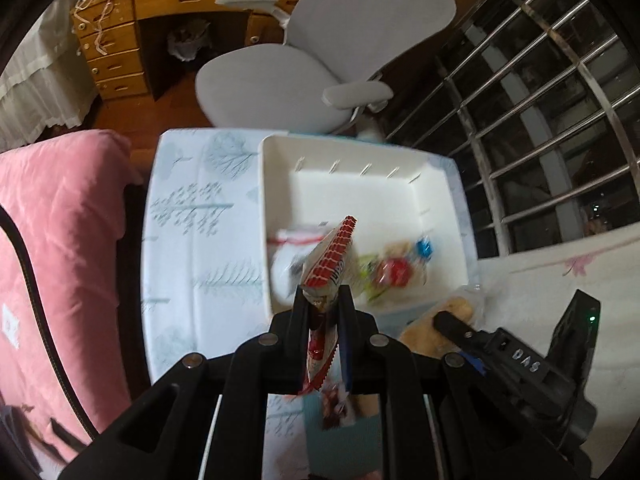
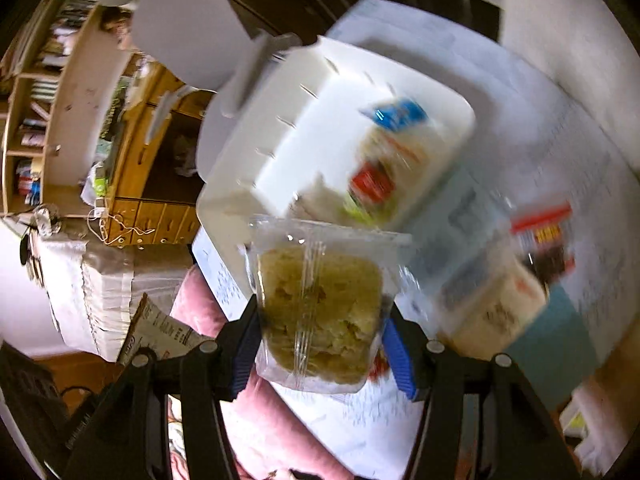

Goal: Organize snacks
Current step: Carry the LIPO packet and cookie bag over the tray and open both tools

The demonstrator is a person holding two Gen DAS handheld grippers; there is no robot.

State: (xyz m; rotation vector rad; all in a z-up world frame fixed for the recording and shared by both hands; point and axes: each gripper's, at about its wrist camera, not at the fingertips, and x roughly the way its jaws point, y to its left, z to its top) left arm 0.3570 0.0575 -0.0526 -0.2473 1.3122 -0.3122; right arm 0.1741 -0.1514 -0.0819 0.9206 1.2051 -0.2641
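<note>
My left gripper is shut on a thin red-and-white snack packet, held above the near edge of a white plastic bin. Several wrapped snacks lie in the bin's near right part. My right gripper is shut on a clear packet of yellowish bread or cake, lifted over the table short of the same white bin. In the left wrist view the right gripper shows at lower right with that bread packet. More snack packets lie blurred on the table to the right.
The bin stands on a small table with a pale tree-print cloth. A grey office chair and a wooden desk stand beyond it. A pink quilt lies left, a barred window right.
</note>
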